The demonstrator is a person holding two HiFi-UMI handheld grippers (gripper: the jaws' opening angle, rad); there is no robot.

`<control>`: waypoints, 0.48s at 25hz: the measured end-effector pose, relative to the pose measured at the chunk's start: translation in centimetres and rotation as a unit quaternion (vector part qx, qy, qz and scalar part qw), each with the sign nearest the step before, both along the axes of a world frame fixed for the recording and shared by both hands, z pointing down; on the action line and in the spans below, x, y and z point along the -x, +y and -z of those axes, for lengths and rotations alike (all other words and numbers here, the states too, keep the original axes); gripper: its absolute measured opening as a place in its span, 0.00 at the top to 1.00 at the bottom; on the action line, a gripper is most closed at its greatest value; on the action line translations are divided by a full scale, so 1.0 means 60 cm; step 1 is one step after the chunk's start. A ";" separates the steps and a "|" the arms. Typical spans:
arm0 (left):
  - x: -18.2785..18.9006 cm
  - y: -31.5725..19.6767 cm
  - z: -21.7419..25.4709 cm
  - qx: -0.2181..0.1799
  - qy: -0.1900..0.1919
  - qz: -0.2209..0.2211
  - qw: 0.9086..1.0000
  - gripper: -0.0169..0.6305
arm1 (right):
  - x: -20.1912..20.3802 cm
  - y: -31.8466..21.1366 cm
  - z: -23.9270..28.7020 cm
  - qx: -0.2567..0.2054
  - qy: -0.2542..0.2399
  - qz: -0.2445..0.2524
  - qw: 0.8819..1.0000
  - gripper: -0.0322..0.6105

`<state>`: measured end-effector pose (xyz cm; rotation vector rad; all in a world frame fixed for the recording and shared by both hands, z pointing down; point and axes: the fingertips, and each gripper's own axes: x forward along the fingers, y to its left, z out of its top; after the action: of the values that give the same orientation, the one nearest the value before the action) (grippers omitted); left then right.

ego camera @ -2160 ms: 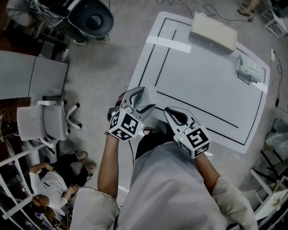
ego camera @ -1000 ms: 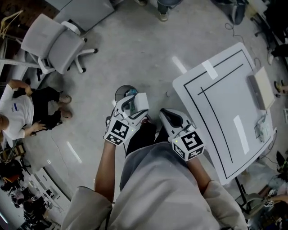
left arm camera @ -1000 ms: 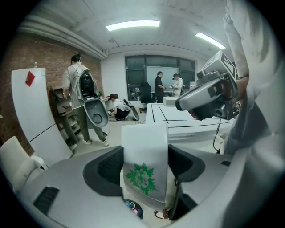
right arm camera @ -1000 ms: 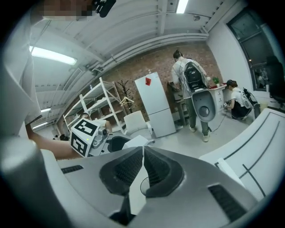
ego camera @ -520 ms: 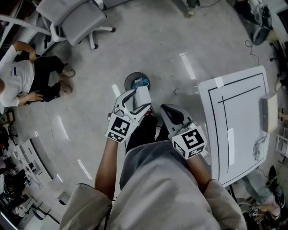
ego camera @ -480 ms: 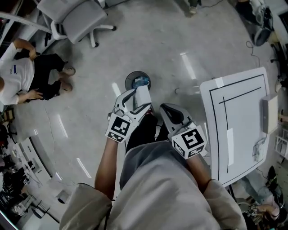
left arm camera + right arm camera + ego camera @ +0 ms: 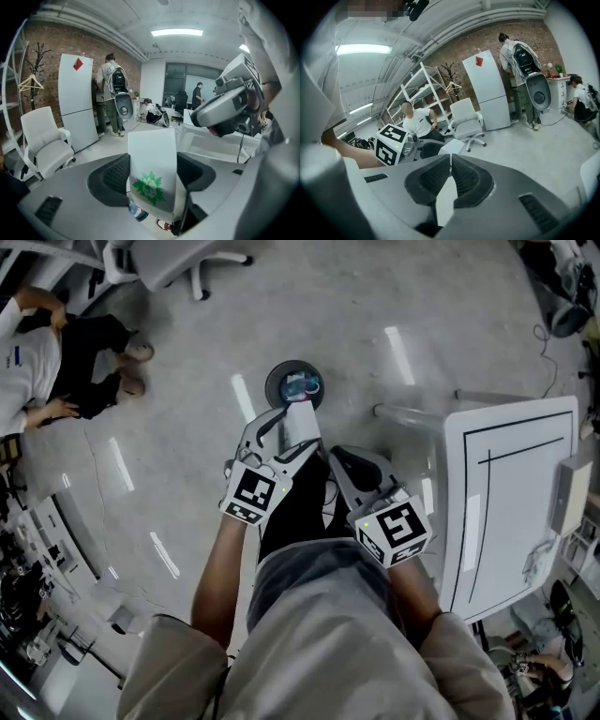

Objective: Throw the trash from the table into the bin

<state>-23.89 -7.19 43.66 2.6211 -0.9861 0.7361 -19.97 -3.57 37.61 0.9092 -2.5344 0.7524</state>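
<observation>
In the head view my left gripper (image 7: 292, 434) is shut on a white packet (image 7: 302, 420), held just short of the round dark bin (image 7: 294, 384) on the floor. The bin has some blue and white rubbish inside. In the left gripper view the packet (image 7: 152, 176) stands upright between the two pads and bears a green leaf print. My right gripper (image 7: 341, 459) hangs beside the left one, shut with nothing in it; its pads (image 7: 461, 176) meet in the right gripper view. The white table (image 7: 511, 474) with black lines lies to the right.
A flat box (image 7: 570, 491) and a crumpled bag (image 7: 534, 561) lie on the table's far side. A table leg (image 7: 412, 413) runs along the floor near the bin. A seated person (image 7: 37, 362) and an office chair (image 7: 178, 254) are at the upper left.
The view has swung away from the table, which now lies at the right edge. Both grippers have moved toward the bin, and the left one still holds the packet.
</observation>
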 end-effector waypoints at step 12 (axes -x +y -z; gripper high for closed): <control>0.015 -0.003 -0.122 0.042 0.016 0.007 0.999 0.50 | 0.015 -0.027 -0.101 0.031 0.008 -0.020 0.999 0.91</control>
<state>-24.80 -7.35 50.98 2.5431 -0.9436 0.7130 -20.90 -5.21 43.64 0.9453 -2.4718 0.8274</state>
